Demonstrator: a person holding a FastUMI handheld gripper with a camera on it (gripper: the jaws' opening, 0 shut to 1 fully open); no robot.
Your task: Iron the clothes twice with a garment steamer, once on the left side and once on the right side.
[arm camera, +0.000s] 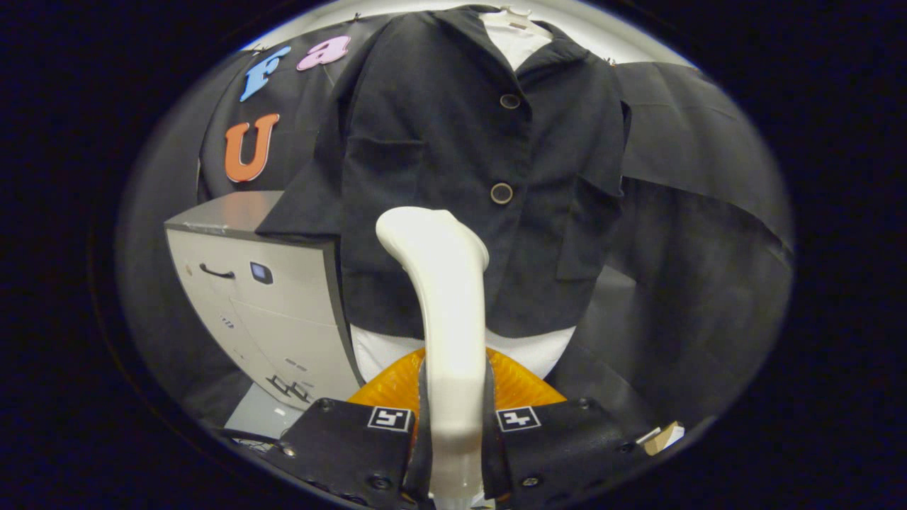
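Observation:
A black short-sleeved shirt with round buttons hangs on a white hanger over a white undershirt, facing me. My gripper is shut on the handle of a white garment steamer, both fingers pressing its sides. The steamer rises between the fingers and curves up; its head sits in front of the shirt's lower middle, just left of the lower button. Whether the head touches the cloth I cannot tell.
A grey cabinet with a dark handle stands to the left, its top partly under the shirt's sleeve. An orange ribbed object sits just beyond the fingers, below the shirt. Black cloth hangs behind and to the right.

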